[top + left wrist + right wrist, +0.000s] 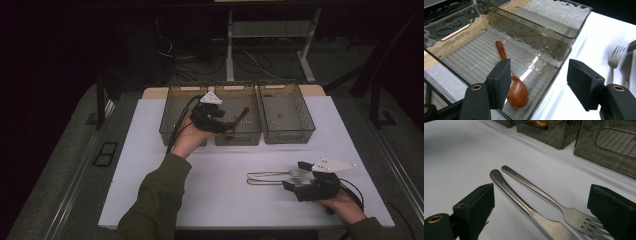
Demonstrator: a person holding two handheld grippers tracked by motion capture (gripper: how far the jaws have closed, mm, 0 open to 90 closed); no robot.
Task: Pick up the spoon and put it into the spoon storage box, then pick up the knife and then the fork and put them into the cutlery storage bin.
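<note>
Three smoked clear bins [286, 112] stand in a row at the far side of my white surface [225, 195]. One wooden spoon [515, 87], reddish brown and glossy with a slim handle, lies in the middle bin [541, 50], its bowl near the front wall. My left tongs [537, 85] hang over that bin, wide apart and gripping nothing. Two steel pieces lie side by side on the surface: one fork [564, 211] and one knife [524, 206]. My right tongs [540, 220] straddle both, spread wide, pads clear of the metal.
</note>
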